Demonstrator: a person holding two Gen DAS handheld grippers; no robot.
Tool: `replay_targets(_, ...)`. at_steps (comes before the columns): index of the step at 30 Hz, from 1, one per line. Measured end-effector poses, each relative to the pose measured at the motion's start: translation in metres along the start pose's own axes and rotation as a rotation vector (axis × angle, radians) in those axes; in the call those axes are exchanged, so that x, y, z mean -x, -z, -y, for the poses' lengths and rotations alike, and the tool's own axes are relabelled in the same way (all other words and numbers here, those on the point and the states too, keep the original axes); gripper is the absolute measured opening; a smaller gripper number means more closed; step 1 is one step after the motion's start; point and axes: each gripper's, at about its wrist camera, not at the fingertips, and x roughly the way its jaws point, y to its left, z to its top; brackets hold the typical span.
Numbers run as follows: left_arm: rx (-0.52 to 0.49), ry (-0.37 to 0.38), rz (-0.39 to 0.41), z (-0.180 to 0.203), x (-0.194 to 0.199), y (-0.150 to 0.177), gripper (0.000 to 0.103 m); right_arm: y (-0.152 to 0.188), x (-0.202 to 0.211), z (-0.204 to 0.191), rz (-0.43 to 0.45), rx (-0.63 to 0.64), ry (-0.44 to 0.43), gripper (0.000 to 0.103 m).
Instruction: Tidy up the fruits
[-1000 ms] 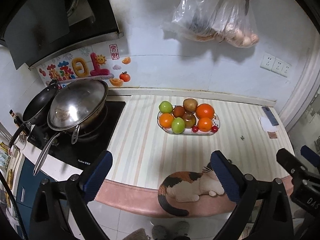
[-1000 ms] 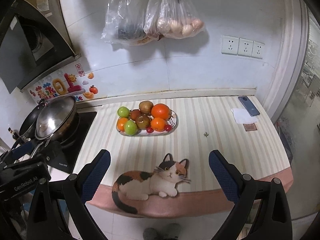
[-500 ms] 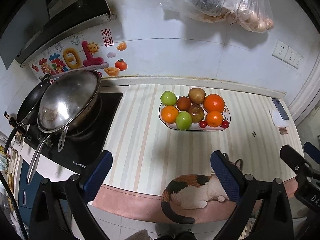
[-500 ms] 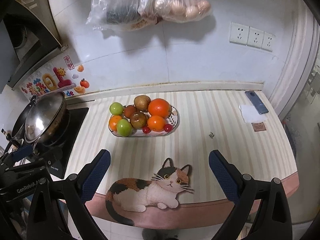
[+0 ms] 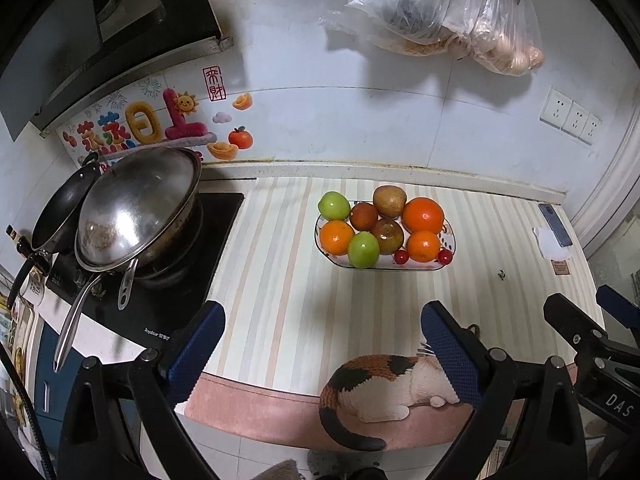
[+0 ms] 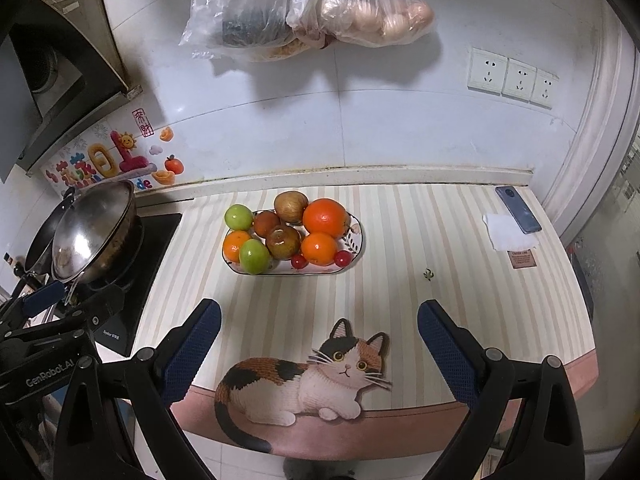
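Observation:
An oval white plate (image 5: 450, 236) (image 6: 357, 236) sits mid-counter on the striped mat, piled with fruit: oranges (image 5: 423, 215) (image 6: 324, 217), green apples (image 5: 363, 249) (image 6: 254, 255), brown fruits (image 5: 387, 236) (image 6: 283, 242) and small red cherries (image 5: 401, 256) (image 6: 342, 258). My left gripper (image 5: 322, 338) is open and empty, above the counter's near edge, short of the plate. My right gripper (image 6: 319, 338) is open and empty, also near the front edge, over the cat picture (image 6: 304, 380).
A stove (image 5: 172, 280) with a lidded wok (image 5: 138, 208) and a black pan (image 5: 60, 212) stands at the left. A phone (image 6: 518, 209) and a tissue (image 6: 508, 236) lie at the right back. Plastic bags (image 6: 312, 4) hang on the wall above.
Both grippers have moved forward toward the counter, so the plate looks nearer. Both stay open and empty.

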Motion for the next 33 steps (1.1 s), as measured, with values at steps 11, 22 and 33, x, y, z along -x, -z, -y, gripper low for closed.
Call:
replay_targets(11,-0.004,0.003,0.002,0.001,0.003,0.003,0.101,0.002,0.002,0.000,-0.001,0.005,0.000,0.101)
replay_targets(22,-0.004,0.008,-0.001,-0.003,0.007,0.008,0.101,0.007,0.011,-0.001,0.000,0.011,0.002,0.101)
replay_targets(33,-0.014,0.017,0.004,-0.005,0.009,0.011,0.101,0.008,0.014,0.000,0.003,0.013,0.004,0.101)
